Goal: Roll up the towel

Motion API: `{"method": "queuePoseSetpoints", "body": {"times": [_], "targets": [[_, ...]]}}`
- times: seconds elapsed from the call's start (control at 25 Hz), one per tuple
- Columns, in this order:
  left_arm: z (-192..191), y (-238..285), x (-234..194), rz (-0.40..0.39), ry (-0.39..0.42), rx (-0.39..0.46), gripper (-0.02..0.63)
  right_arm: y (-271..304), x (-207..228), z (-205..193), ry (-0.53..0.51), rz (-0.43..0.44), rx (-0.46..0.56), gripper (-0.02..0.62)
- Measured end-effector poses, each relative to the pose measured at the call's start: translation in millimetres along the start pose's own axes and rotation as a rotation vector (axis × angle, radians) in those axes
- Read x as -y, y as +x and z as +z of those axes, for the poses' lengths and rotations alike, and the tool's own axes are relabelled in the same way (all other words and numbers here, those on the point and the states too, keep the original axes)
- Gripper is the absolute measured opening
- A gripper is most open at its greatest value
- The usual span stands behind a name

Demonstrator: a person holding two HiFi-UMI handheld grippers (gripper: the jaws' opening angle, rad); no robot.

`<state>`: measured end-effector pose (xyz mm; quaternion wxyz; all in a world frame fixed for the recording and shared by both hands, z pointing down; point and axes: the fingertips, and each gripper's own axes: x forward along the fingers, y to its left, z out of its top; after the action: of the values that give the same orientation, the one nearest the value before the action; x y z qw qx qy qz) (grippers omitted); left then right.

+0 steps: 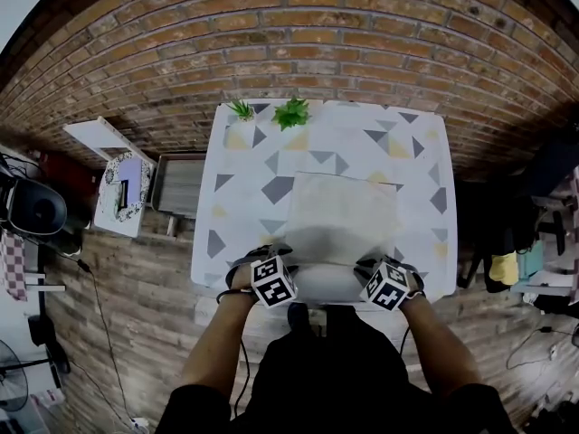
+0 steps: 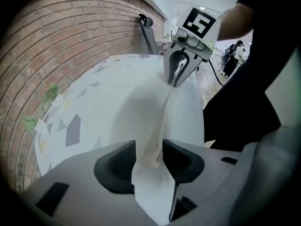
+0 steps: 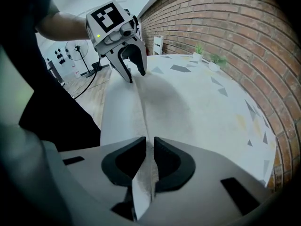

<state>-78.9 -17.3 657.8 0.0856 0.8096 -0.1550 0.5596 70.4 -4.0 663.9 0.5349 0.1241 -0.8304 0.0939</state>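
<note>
The towel (image 1: 342, 220) lay at the near edge of the desk (image 1: 418, 156). Its raised fold (image 3: 143, 102) ran crosswise from the left tongs (image 2: 149, 154), wide apart around it, to the right tongs (image 3: 149, 159), barely parted, both equally near.

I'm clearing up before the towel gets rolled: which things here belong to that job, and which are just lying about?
Job: towel; left gripper; right gripper; table beneath.
Lying about: larger plant; smaller plant, both at the table's far edge.
</note>
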Motion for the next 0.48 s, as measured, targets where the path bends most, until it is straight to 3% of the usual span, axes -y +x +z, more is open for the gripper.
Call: {"method": "queuePoseSetpoints", "body": {"times": [0.36,0.48], "targets": [[-16.7,-12.5,-23.1,0.042,-0.165,0.058,0.187,-9.1,2.2,1.4,0.003,-0.071,0.011,0.089],[-16.6,-15.2,-21.9,0.047,-0.166,0.071,0.187,-17.2,3.1,3.2,0.014,-0.108,0.035,0.095]]}}
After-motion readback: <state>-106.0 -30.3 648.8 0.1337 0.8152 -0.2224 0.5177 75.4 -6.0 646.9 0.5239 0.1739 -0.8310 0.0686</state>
